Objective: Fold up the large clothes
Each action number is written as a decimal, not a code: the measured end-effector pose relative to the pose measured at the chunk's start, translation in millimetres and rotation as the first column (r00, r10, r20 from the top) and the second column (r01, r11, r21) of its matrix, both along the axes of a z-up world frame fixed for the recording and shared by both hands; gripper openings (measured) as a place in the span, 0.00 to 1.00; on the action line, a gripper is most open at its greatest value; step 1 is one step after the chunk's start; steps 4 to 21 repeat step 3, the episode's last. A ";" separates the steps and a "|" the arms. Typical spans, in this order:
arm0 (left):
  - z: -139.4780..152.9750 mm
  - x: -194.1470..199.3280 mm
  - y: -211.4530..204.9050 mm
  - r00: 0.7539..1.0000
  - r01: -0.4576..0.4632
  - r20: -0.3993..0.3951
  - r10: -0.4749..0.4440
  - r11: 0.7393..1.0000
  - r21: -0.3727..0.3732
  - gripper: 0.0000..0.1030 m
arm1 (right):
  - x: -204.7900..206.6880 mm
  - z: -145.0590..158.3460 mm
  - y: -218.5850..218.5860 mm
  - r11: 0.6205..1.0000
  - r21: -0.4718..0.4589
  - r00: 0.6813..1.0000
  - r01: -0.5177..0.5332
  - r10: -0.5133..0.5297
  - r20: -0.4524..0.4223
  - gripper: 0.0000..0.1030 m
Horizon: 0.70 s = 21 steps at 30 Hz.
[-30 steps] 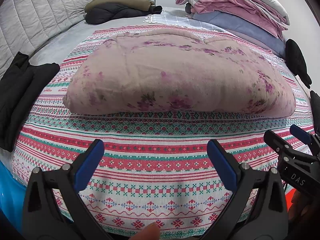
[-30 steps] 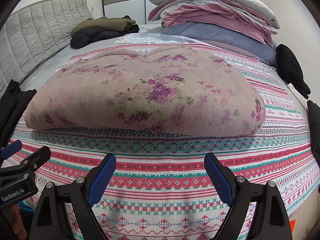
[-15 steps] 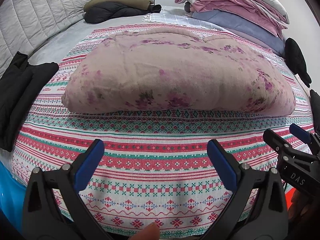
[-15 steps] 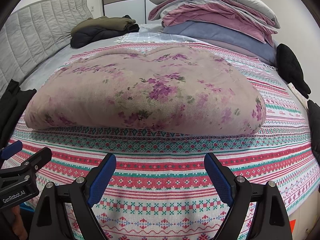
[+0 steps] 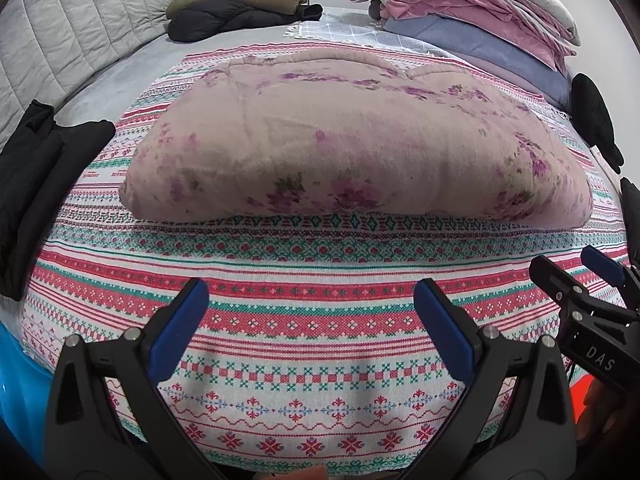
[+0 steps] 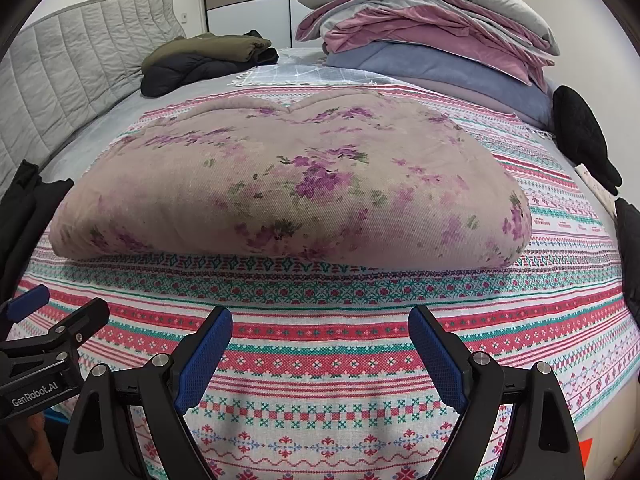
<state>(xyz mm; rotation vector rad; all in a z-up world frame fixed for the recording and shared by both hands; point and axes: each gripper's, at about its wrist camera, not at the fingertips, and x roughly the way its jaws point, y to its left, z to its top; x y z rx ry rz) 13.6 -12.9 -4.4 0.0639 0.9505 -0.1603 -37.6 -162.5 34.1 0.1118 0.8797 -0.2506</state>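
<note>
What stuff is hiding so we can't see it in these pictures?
- Underside and inner layers of the floral garment: hidden by its own folded top, both views.
- Black clothes at the bed's left: cut off by the left wrist view's edge.
- Dark item at the right: too shapeless to identify.
- The hands holding the left gripper and right gripper: below the frame.

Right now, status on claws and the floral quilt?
Left claw open, empty, short of the quilt. Right claw open, empty. Floral quilt lies folded on striped blanket, untouched. Nothing between claws and quilt.
</note>
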 end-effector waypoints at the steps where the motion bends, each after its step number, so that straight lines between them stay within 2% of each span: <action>1: -0.2 0.2 0.3 1.000 0.000 -0.001 0.000 1.000 -0.003 0.99 | -0.7 -0.2 0.3 1.000 0.000 1.000 0.000 0.000 -0.001 0.88; 21: -1.2 1.7 1.6 1.000 -0.005 -0.004 0.005 1.000 -0.004 0.99 | -0.2 -0.2 -0.3 1.000 0.001 1.000 0.000 0.000 -0.001 0.88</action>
